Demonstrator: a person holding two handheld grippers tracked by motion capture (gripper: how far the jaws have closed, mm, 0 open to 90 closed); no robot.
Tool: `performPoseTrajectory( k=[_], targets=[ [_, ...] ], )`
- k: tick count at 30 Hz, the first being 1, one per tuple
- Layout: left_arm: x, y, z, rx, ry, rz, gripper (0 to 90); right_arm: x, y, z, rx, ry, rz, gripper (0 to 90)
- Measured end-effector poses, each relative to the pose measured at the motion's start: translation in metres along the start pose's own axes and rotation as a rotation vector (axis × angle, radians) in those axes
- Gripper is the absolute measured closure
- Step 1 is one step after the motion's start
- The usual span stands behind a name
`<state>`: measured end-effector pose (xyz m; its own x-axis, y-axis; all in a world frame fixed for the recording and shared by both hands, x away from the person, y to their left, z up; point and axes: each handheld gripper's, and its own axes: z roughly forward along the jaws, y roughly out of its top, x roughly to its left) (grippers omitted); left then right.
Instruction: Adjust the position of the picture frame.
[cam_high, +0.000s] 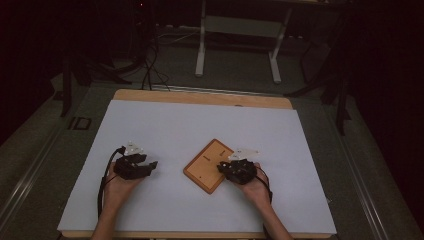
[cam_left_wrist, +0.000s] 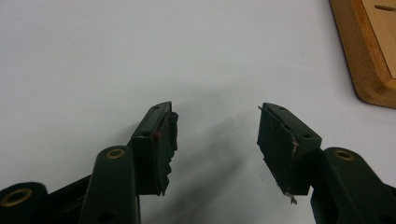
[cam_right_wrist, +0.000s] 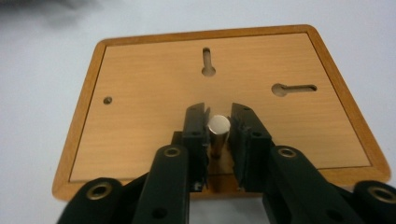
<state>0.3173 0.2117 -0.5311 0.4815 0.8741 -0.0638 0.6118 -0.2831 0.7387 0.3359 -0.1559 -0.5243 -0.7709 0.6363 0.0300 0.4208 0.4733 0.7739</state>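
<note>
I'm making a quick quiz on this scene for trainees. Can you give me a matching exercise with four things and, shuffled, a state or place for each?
Things:
1. left gripper
2. right gripper
3. wooden board
4. metal peg

States or places:
A. lies flat on the white table cover, back side up, with two keyhole slots
B. jaws wide apart over bare cover, nothing between them
C. stands upright between two black jaws
D. jaws drawn in close on either side of a small shiny cylinder, over the board

Pairs: 1-B, 2-D, 3-A, 4-C
</note>
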Motion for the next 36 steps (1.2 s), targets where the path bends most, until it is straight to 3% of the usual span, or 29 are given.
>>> performPoseTrajectory(
  k=[8, 14, 17, 21, 27, 31, 36],
  targets=[
    [0.001, 0.0, -0.001, 0.002, 0.003, -0.003, 45.7, 0.007, -0.005, 0.001, -0.042, -0.056, 0.04, 83.1],
    [0.001, 0.0, -0.001, 0.001, 0.008, -0.003, 45.8, 0.012, -0.004, 0.003, -0.054, -0.102, 0.029, 83.7],
    [0.003, 0.0, -0.001, 0.001, 0.015, -0.008, 45.9, 0.01, -0.003, 0.002, -0.056, -0.102, 0.039, 83.9],
    [0.003, 0.0, -0.001, 0.002, 0.018, -0.009, 46.0, 0.01, 0.001, -0.005, -0.099, -0.108, 0.022, 84.0],
    [0.001, 0.0, -0.001, 0.005, 0.017, -0.001, 46.1, 0.011, 0.005, -0.011, -0.121, -0.114, -0.001, 84.0],
    [0.002, 0.0, 0.0, 0.007, 0.018, 0.001, 46.3, 0.016, 0.01, -0.016, -0.138, -0.106, -0.034, 84.1],
    [0.002, 0.0, -0.001, 0.004, 0.022, -0.003, 46.4, 0.023, 0.016, -0.024, -0.17, -0.059, -0.065, 84.2]
  ],
)
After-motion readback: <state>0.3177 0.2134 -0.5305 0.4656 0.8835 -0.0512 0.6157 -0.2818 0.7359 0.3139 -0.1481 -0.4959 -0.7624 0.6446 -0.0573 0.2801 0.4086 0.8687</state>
